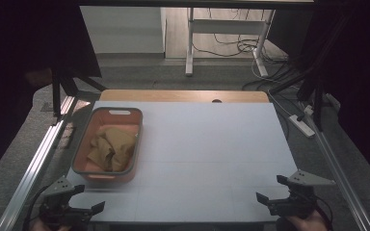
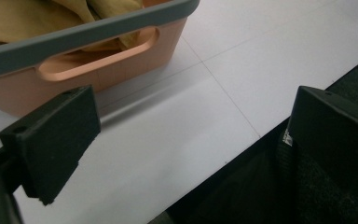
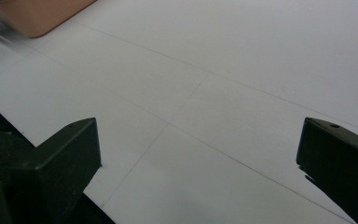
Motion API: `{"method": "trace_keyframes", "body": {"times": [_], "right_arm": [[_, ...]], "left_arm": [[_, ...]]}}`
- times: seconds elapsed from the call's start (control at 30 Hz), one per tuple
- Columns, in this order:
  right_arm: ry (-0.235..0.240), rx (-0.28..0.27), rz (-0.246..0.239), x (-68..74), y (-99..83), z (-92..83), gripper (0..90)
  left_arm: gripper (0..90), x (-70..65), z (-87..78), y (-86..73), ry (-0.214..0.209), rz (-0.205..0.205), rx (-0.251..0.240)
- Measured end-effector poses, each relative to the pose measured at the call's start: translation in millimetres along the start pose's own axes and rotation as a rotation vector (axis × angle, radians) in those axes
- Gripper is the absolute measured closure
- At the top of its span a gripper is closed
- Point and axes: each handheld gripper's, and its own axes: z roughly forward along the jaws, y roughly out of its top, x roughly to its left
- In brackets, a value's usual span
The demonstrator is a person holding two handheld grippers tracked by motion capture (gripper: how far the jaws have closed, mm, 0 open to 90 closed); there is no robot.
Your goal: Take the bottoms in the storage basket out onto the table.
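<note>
The room around the table (image 1: pixel 212 144) is dark, so the sides of the high view are hard to make out. The hands that hold the two tongs are cut off at the bottom edge there; just a bit of each hand shows.

A pink basket (image 1: pixel 107 144) with a grey rim sits on the left part of the white table, close to the near edge. It is longer than it is wide. Its long side runs away from the person, from the near edge toward the far edge, and it leans a little to the right at the far end. It stands flat with its open top facing up. A handle hole is cut in each short end.

Inside the basket lies a crumpled yellow-brown cloth (image 1: pixel 112 148). It is bunched up, so its shape is hard to tell. In the left gripper view the basket (image 2: pixel 88 56) is cut off at the top and left, and just a part of the cloth (image 2: pixel 23 18) peeks over the rim. In the right gripper view just one pink corner of the basket (image 3: pixel 37 16) shows at the top left.

The left gripper (image 1: pixel 79 202) is near the table's near left corner, just in front of the basket and not touching it. Its jaws are wide apart with nothing between them.

The right gripper (image 1: pixel 274 190) is near the near right corner, well apart from the basket. Its jaws are also wide apart, over bare table.
</note>
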Motion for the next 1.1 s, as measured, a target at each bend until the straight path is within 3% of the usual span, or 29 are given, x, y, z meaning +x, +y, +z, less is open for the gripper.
{"method": "trace_keyframes", "body": {"times": [0.4,0.8,1.1], "right_arm": [[0.001,0.019,-0.016,1.5,0.5,2.2,0.0],[0.008,0.035,-0.024,1.8,0.7,3.7,0.0],[0.007,0.042,-0.031,2.4,0.9,4.3,0.0]], "left_arm": [[1.9,-1.4,1.6,0.9,0.004,0.013,0.020],[1.7,1.0,3.2,1.8,-0.017,-0.005,0.033],[0.0,-2.5,-3.3,4.8,-0.012,0.033,-0.015]]}}
